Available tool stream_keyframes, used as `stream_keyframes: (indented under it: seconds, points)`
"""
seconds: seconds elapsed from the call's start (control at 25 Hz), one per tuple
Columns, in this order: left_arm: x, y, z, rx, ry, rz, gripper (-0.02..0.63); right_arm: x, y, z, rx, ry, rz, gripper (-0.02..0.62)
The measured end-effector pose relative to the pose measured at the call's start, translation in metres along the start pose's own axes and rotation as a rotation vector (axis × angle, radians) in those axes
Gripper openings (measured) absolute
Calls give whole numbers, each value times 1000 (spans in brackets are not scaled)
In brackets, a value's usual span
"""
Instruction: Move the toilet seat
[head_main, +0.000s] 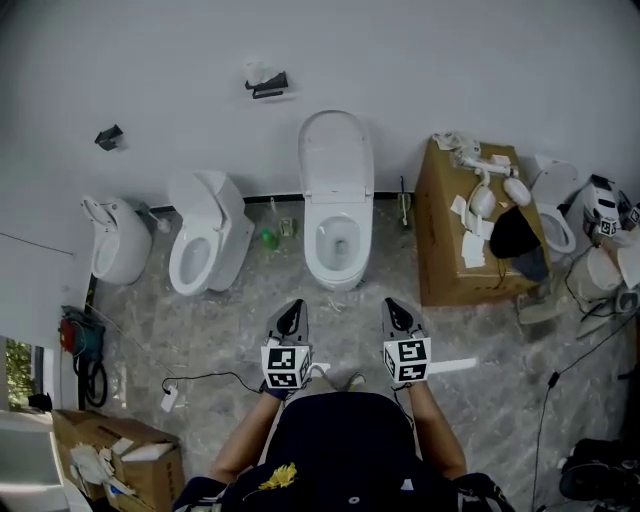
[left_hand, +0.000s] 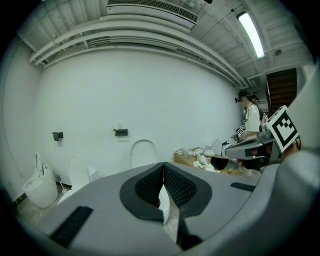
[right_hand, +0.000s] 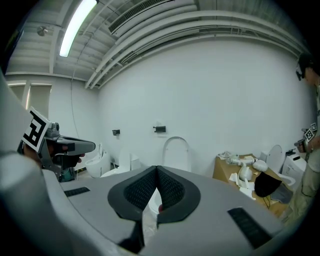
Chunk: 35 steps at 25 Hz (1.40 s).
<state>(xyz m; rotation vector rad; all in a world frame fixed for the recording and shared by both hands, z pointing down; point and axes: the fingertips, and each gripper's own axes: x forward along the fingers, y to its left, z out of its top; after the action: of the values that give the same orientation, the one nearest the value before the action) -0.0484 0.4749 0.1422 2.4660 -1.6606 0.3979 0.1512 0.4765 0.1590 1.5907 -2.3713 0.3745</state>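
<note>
Your left tongs (head_main: 290, 312) and right tongs (head_main: 395, 308): both shut tight, empty | toilet seat (head_main: 336, 165): apparently raised against the wall (head_main: 480, 60), straight ahead between them, well apart | handling: likely rigid, light, slick plastic on a hinge | grip: free front edge

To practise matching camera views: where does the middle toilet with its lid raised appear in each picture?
Head view: toilet, top centre, against the wall.
Left gripper view: its raised lid, left of centre.
Right gripper view: the lid, just right of centre.
Shared landmark: black wall bracket, up-left of the lid in all three.
</note>
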Motion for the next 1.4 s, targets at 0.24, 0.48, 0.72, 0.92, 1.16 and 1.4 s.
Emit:
stream_keyframes:
  seconds: [0.24, 0.48, 0.72, 0.92, 1.16, 1.4]
  points:
    - [-6, -14, 0, 33, 19, 6, 18, 3, -3, 4, 28, -23, 32, 26]
    - [-5, -13, 14, 66, 15, -5, 18, 5, 10, 32, -3, -76, 66, 26]
    - [6, -10, 39, 96, -105, 42, 18, 3, -10, 21, -4, -77, 34, 26]
    - [19, -6, 29, 69, -86, 24, 18, 9, -15, 19, -14, -64, 22, 26]
    - [37, -3, 28, 45, -63, -5, 18, 21, -12, 28, -40, -56, 39, 26]
    - [55, 4, 24, 55, -43, -34, 18, 45, -6, 30, -29, -46, 37, 26]
